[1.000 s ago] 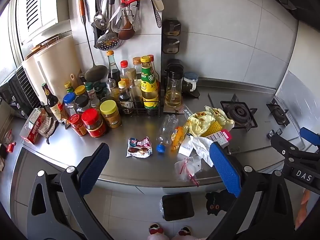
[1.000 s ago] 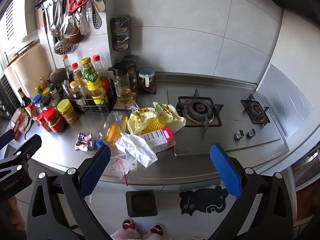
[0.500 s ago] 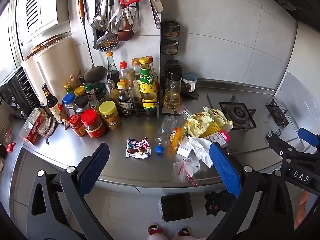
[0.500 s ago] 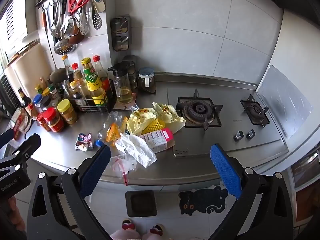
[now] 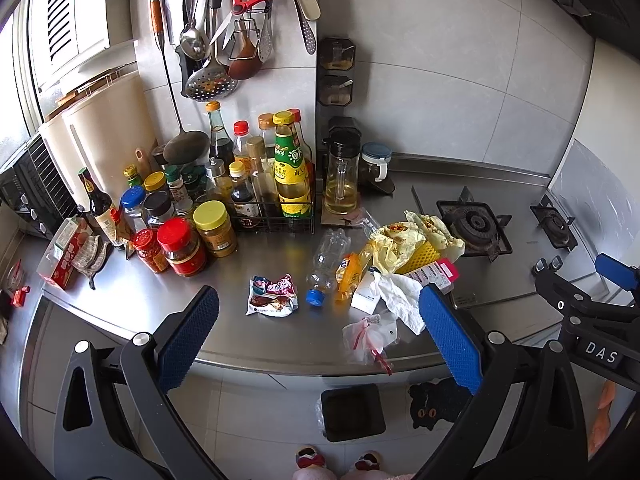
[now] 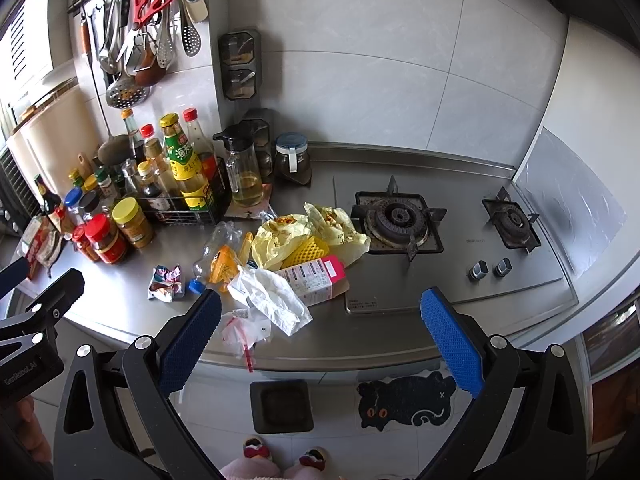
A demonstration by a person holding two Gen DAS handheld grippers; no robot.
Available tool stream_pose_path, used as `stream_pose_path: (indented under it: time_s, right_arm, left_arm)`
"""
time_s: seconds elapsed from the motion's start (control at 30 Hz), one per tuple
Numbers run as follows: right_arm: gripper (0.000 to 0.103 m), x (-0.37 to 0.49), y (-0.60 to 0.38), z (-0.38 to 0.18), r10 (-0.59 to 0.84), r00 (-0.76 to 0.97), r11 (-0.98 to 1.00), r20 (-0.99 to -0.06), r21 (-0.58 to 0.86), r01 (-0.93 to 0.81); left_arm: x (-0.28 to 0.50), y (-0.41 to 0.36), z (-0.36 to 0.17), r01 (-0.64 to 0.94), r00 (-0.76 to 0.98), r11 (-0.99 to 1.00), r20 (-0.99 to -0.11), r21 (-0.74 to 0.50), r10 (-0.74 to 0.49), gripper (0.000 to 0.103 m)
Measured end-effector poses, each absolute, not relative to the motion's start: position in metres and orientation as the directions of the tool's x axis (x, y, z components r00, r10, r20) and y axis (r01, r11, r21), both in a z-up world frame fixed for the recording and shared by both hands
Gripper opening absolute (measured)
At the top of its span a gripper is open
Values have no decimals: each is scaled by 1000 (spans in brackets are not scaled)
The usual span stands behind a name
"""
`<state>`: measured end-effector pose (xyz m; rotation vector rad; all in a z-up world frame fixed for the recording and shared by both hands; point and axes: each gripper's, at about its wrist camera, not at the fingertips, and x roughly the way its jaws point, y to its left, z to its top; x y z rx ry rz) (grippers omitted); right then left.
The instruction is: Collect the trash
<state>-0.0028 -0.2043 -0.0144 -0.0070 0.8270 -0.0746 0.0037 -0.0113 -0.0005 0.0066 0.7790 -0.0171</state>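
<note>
Both the left gripper [image 5: 316, 336] and right gripper [image 6: 320, 332] hang spread wide and empty above the counter's front edge, over the black bin [image 6: 281, 406] on the floor. I'd start with the nearest scrap, the limp clear bag [image 5: 370, 338] at the steel lip: pinch its bunched middle, lift slowly. Behind it lie a crumpled white tissue [image 6: 272, 300], a glossy snack wrapper [image 5: 272, 295], a crushed plastic bottle [image 5: 326, 264], a pink carton [image 6: 316, 280] and creased yellow paper [image 6: 308, 236].
</note>
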Motion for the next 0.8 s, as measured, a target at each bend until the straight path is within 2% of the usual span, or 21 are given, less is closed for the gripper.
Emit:
stream_pose_path:
  time_s: [0.8]
  right_arm:
    - [100, 4, -201, -21, -64, 668, 998, -742, -38, 53]
  left_arm:
    - [10, -6, 1, 12, 709, 1000, -705, -9, -15, 95]
